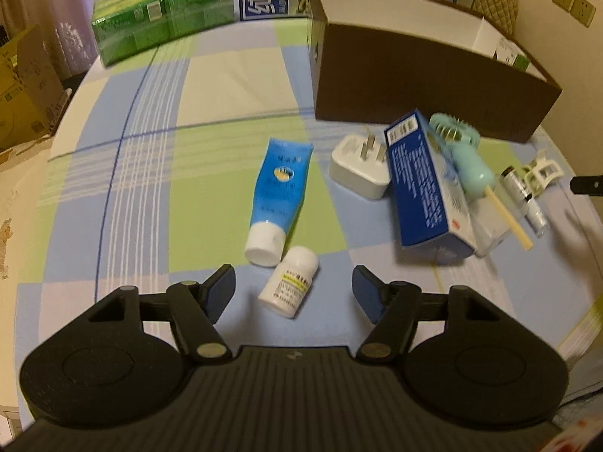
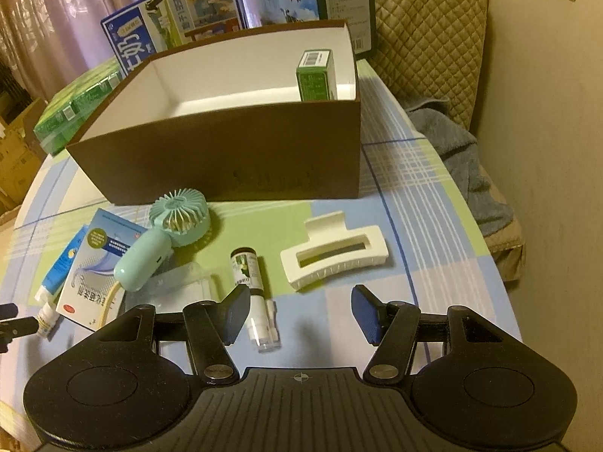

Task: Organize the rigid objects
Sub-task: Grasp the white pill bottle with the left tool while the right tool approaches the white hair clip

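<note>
Left gripper [image 1: 294, 290] spread wide, holding nothing, hovering low over the checked cloth on the counter [image 1: 211, 86]. Lying on its side between the two fingers, near the tips and a little toward the left one: small white pill bottle [image 1: 289, 282]. Just ahead, cap almost touching that bottle: blue tube [image 1: 277, 196]. Ahead and to the right: white plug adapter [image 1: 360, 167], then a blue carton [image 1: 424, 188] leaning over clutter. Further ahead on the right: brown box [image 1: 426, 79], the likely place for tidying things into. Likely trouble: round bottle rolling away or squirting out if pinched off-centre, or the left finger nudging the tube's cap.

Right gripper [image 2: 300, 310] likewise wide and empty. Beside the left finger, partly hidden behind its pad: slim spray vial [image 2: 256, 293], pointing away from the gripper. Ahead, slightly right of centre: white hair claw clip [image 2: 333, 258]. Ahead-left: teal hand fan [image 2: 166, 231] resting on a carton. Beyond, brown box open-topped, with a green carton [image 2: 316, 75] standing in its far right corner. Likely trouble: vial sitting too far left, so a closing finger could push it aside rather than grip it.
</note>
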Demonstrator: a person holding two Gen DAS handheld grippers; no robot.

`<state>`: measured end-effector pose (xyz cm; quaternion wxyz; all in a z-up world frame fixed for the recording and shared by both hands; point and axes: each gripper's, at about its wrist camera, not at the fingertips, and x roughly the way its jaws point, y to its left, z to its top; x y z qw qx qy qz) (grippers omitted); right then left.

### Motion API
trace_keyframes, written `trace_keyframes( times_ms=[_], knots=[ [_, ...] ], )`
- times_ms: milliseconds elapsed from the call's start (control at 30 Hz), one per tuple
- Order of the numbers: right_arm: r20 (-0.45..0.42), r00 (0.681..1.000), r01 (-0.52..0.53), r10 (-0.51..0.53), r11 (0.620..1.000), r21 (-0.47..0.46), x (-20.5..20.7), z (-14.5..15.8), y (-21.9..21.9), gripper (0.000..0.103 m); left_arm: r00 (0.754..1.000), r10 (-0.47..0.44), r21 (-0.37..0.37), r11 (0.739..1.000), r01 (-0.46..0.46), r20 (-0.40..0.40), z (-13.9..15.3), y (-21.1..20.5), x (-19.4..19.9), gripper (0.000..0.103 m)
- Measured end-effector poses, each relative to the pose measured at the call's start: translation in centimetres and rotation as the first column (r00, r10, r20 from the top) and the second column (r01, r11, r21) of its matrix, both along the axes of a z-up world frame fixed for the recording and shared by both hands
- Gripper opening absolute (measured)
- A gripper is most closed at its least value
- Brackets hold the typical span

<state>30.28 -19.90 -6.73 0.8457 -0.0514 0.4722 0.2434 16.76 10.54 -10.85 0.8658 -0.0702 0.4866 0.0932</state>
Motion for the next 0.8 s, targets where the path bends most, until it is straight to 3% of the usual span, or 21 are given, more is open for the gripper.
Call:
trace_keyframes(
  times_ms=[133, 400, 800],
  knots=[
    [-0.006, 1.0, 0.007, -0.007, 1.0, -0.01, -0.1, -0.3, -0.2, 0.057, 1.0, -0.002, -0.006, 1.0, 0.002, -0.017, -1.1, 0.1, 0.3, 0.058],
    [-0.012, 1.0, 0.023, -0.023, 1.0, -0.02, -0.3, -0.6, -0.7, 0.057, 0.998, 0.011, -0.028, 1.0, -0.012, -0.063, -2.8, 0.3, 1.1, 0.028],
    [-0.015, 0.999, 0.036, -0.036, 0.999, -0.022, -0.3, -0.9, -1.1, 0.057, 0.997, 0.017, -0.046, 0.999, -0.021, -0.079, -3.2, -0.7, 1.9, 0.026]
  ],
)
